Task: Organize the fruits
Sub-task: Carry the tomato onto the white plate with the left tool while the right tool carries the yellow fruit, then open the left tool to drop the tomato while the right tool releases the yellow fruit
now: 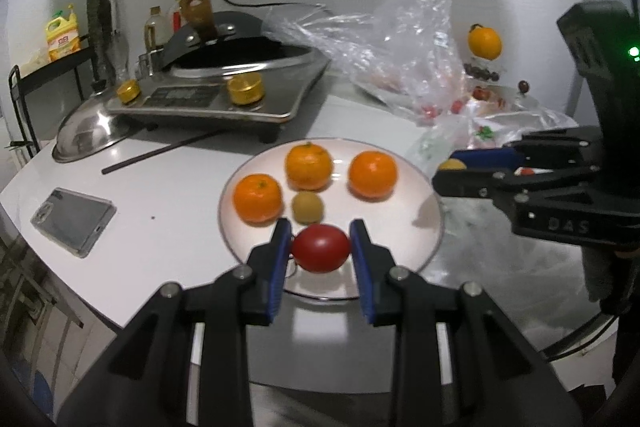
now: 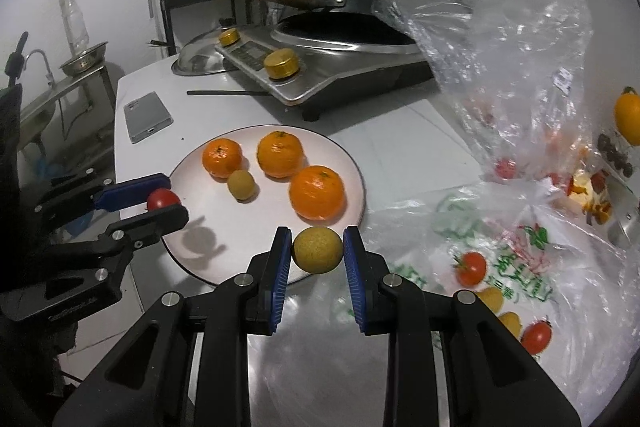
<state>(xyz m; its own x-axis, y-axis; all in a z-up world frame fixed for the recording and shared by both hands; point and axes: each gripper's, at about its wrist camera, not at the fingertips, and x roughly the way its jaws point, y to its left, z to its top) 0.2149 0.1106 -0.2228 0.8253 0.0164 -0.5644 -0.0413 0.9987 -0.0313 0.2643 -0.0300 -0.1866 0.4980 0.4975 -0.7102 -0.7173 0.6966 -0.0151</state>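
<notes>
A pale plate (image 1: 424, 239) (image 2: 188, 183) on the white table holds three oranges (image 1: 309, 160) (image 2: 279, 153) and a small yellow-green fruit (image 1: 307, 207) (image 2: 241, 185). My left gripper (image 1: 321, 242) (image 2: 170, 197) is shut on a red tomato (image 1: 321, 248) (image 2: 161, 198) just above the plate's near edge. My right gripper (image 2: 318, 249) (image 1: 452, 171) is shut on a small yellow fruit (image 2: 318, 249) (image 1: 452, 164) at the plate's right rim. More tomatoes (image 2: 470, 268) and yellow fruits lie on a printed plastic bag (image 2: 520, 251).
An induction cooker with a wok (image 1: 224, 83) (image 2: 344, 51) stands behind the plate. A phone (image 1: 74, 221) (image 2: 148, 117), a chopstick (image 1: 160, 151) and a metal lid (image 1: 86, 135) lie on the left. A crumpled clear bag (image 1: 408, 43) (image 2: 512, 67) rises at the right. An orange (image 1: 485, 43) sits beyond it.
</notes>
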